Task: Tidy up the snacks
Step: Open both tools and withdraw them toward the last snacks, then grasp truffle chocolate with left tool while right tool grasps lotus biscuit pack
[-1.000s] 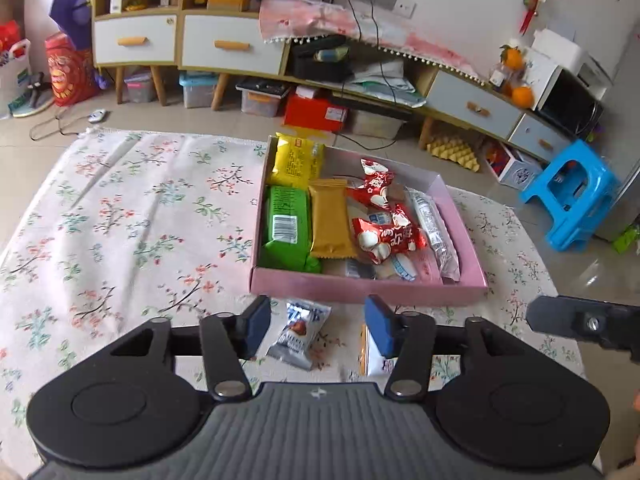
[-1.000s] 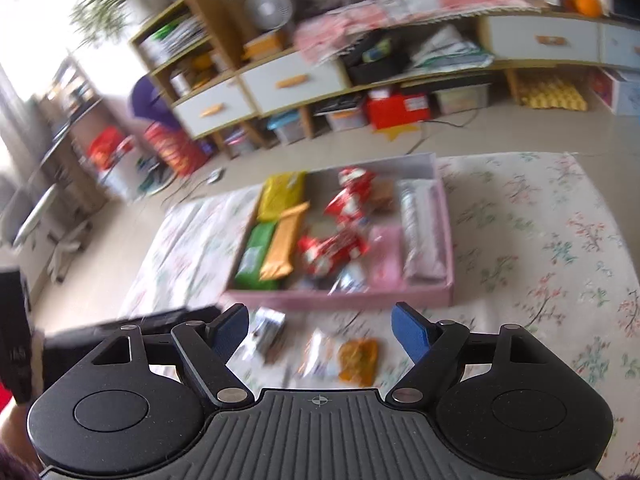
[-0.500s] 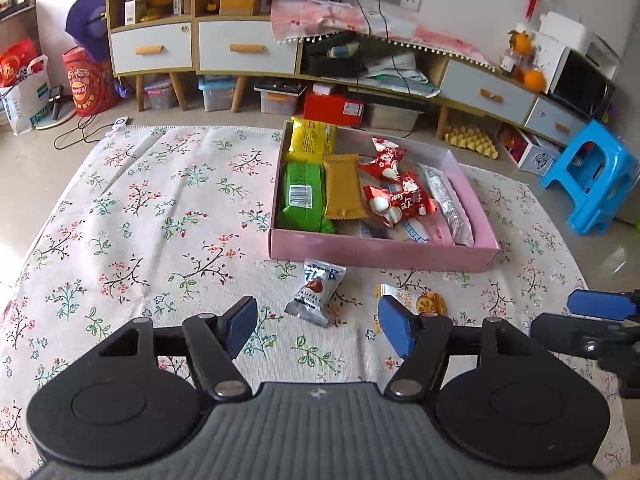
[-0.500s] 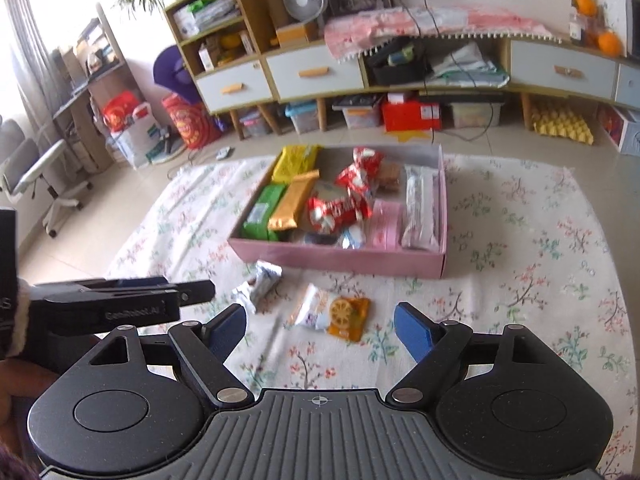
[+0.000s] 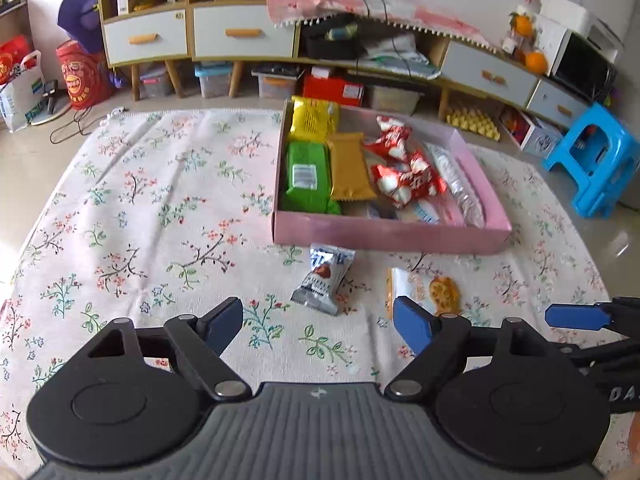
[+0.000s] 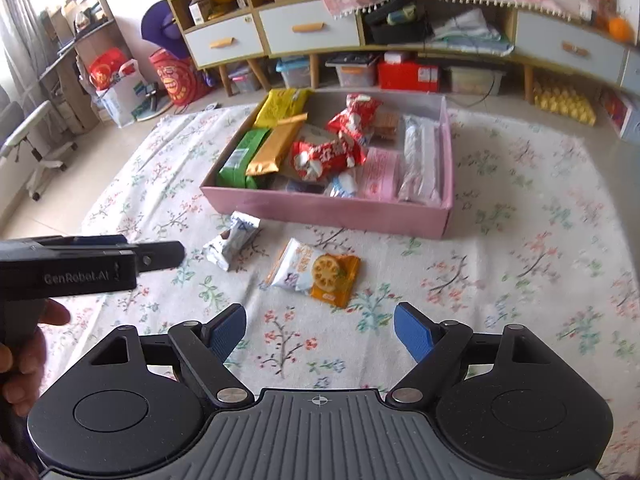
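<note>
a: what do we have in front of us?

b: we see a pink box on a table covered with a flowered cloth. inside it lie a yellow packet, a green packet, a gold packet, red and white wrappers and a long clear packet along its right wall.

a: and the snacks outside it?

b: two lie on the cloth just in front of the box's near wall: a silver packet and, to its right, a white and orange biscuit packet. they sit near each other, not touching as far as we can tell.

a: how are our tools?

b: our left tool hangs above the cloth, just short of the silver packet, its jaws opening with nothing between them. our right tool hangs just short of the biscuit packet, jaws spread wide and released, gripping nothing. the left tool shows from the side at the left edge of the right wrist view, with a hand around its grip.
</note>
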